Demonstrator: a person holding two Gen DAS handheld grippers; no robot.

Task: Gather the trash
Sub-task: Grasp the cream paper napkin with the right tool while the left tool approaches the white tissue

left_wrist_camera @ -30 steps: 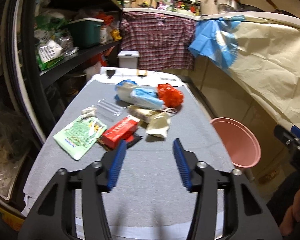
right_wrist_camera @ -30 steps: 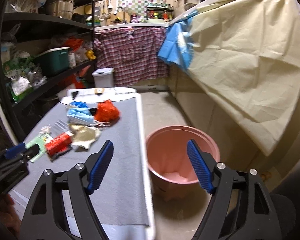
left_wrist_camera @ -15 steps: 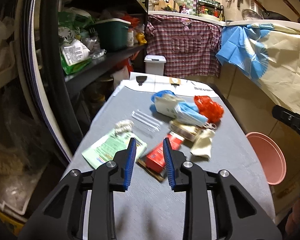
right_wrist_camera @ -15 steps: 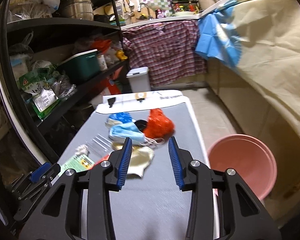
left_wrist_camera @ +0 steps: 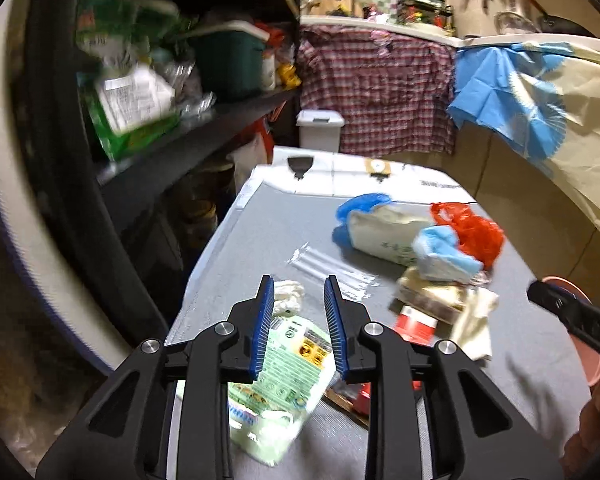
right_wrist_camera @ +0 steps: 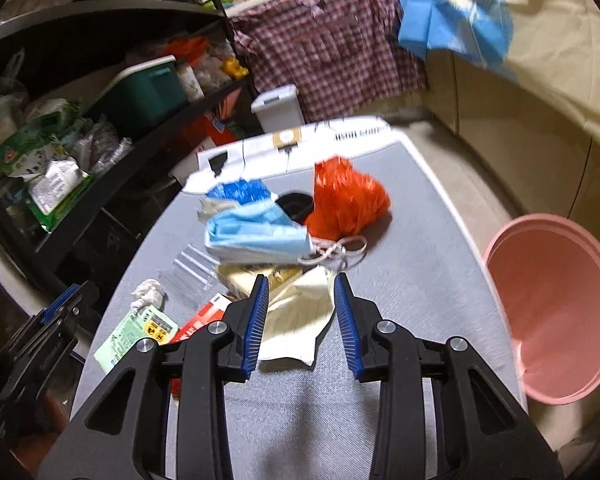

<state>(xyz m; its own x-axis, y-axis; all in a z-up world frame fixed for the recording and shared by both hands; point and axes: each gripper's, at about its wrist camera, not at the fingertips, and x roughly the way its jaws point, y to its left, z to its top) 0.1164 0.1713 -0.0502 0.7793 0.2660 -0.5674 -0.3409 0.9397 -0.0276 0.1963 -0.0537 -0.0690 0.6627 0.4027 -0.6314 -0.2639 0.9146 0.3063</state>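
Trash lies on a grey table point(left_wrist_camera: 260, 232). My left gripper point(left_wrist_camera: 299, 292) is open above a green wrapper point(left_wrist_camera: 288, 380), with a crumpled white tissue point(left_wrist_camera: 288, 300) between its tips. My right gripper point(right_wrist_camera: 301, 290) is open over a cream paper bag point(right_wrist_camera: 300, 320). Beyond it lie a blue face mask point(right_wrist_camera: 256, 236), an orange plastic bag point(right_wrist_camera: 348, 200), a red packet point(right_wrist_camera: 200, 320), and a clear wrapper point(right_wrist_camera: 192, 268). The pink bin point(right_wrist_camera: 556, 320) stands on the floor right of the table. Nothing is held.
Black shelves point(left_wrist_camera: 172, 152) full of packets and a green box point(left_wrist_camera: 228, 60) run along the left. A white lidded bin point(left_wrist_camera: 320, 128) and a plaid cloth point(left_wrist_camera: 380, 88) are behind the table. A cream sheet point(right_wrist_camera: 540, 60) hangs at the right.
Both grippers have moved forward and down toward the trash. The left moved left over the green wrapper. Both jaws closed partly a second ago and have opened slightly since.
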